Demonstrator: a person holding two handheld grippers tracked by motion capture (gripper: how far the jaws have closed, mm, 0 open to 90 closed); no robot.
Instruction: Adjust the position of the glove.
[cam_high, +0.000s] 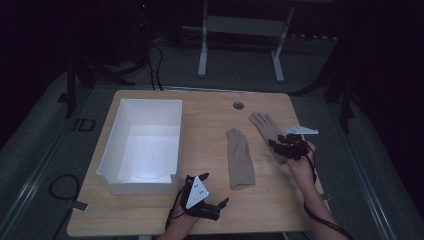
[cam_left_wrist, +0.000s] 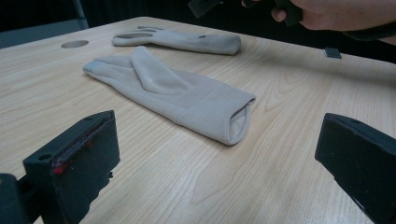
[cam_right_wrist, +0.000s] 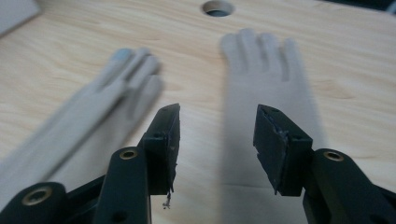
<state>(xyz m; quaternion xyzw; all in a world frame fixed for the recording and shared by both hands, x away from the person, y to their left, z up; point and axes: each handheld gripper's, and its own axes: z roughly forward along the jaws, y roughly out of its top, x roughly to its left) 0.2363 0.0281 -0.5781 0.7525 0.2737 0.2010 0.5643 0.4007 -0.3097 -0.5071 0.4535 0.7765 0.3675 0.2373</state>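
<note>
Two beige gloves lie flat on the wooden table. The nearer glove (cam_high: 239, 157) (cam_left_wrist: 173, 93) (cam_right_wrist: 88, 116) lies at the middle with its cuff toward me. The farther glove (cam_high: 266, 131) (cam_left_wrist: 180, 39) (cam_right_wrist: 266, 79) lies to its right. My right gripper (cam_high: 282, 145) (cam_right_wrist: 217, 140) hovers above the farther glove's cuff end, jaws apart with nothing between them. My left gripper (cam_high: 212, 192) (cam_left_wrist: 219, 182) rests near the table's front edge, short of the nearer glove's cuff, its jaws wide open and empty.
A white open box (cam_high: 142, 145) stands on the left half of the table (cam_high: 210, 105). A round cable hole (cam_high: 238, 105) (cam_right_wrist: 218, 8) (cam_left_wrist: 74, 44) sits near the far edge. Bare wood lies between the box and the gloves.
</note>
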